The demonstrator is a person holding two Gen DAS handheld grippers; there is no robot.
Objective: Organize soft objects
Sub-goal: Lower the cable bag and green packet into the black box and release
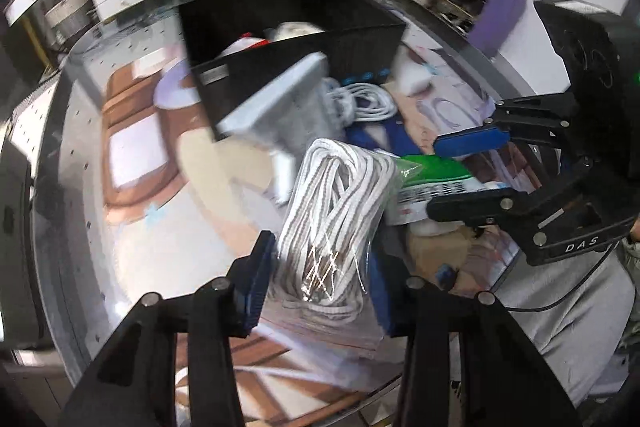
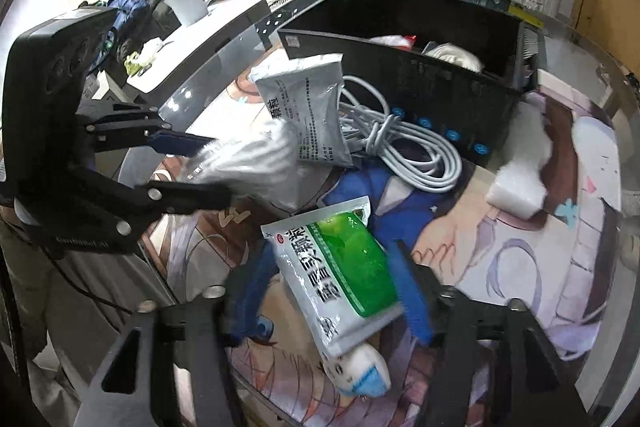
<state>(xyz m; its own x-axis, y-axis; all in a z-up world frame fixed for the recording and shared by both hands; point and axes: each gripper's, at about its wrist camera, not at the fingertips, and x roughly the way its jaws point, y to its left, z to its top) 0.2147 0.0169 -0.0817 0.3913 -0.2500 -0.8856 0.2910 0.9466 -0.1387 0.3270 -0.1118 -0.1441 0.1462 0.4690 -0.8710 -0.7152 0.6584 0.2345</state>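
The right gripper (image 2: 332, 291) straddles a green-and-white sachet (image 2: 344, 267) at six o'clock — a plush toy (image 2: 362, 373) just below. At nine o'clock, the left gripper (image 2: 216, 167) clamps a blurred bagged cord bundle (image 2: 248, 163).

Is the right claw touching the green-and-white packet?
Touching. The right wrist view shows the green-and-white packet pressed between the right claw, a blue pad on either side.

Bare printed mat (image 1: 168, 251) at left of left wrist frame: passable. Centre blocked by grey foil pouch (image 1: 280, 107), coiled white cable (image 1: 366, 101), black open-topped bin (image 1: 288, 39).
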